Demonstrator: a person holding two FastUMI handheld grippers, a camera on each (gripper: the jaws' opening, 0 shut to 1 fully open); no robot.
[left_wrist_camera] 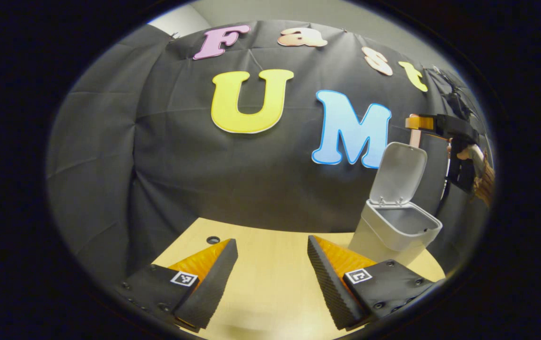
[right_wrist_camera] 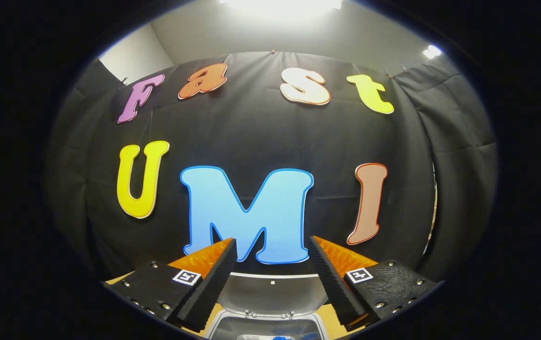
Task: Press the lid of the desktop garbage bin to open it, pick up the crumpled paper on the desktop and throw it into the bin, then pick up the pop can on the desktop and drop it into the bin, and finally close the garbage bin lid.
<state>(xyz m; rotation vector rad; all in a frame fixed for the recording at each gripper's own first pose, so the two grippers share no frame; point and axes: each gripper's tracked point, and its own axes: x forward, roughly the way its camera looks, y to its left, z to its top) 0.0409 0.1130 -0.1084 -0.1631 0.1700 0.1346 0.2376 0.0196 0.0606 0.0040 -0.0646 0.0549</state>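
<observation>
Bin (left_wrist_camera: 395, 231) is standing near the tabletop's (left_wrist_camera: 270, 278) right edge, lid (left_wrist_camera: 400, 172) up; closing looks left. Left tongs (left_wrist_camera: 272, 257) and right tongs (right_wrist_camera: 272, 259) are gaping, empty.

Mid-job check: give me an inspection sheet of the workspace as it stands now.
Surface: light wooden desktop, with a small round hole.
Job's things: garbage bin stands on the desktop, lid raised upright; something blue lies inside, too little showing to identify.
Clutter: nothing seen.
Grippers: left gripper open, empty, low over the desktop; right gripper open, empty, above the open bin.
Cables: dark cables hang at the wall's right edge.
Surroundings: black cloth wall.
</observation>
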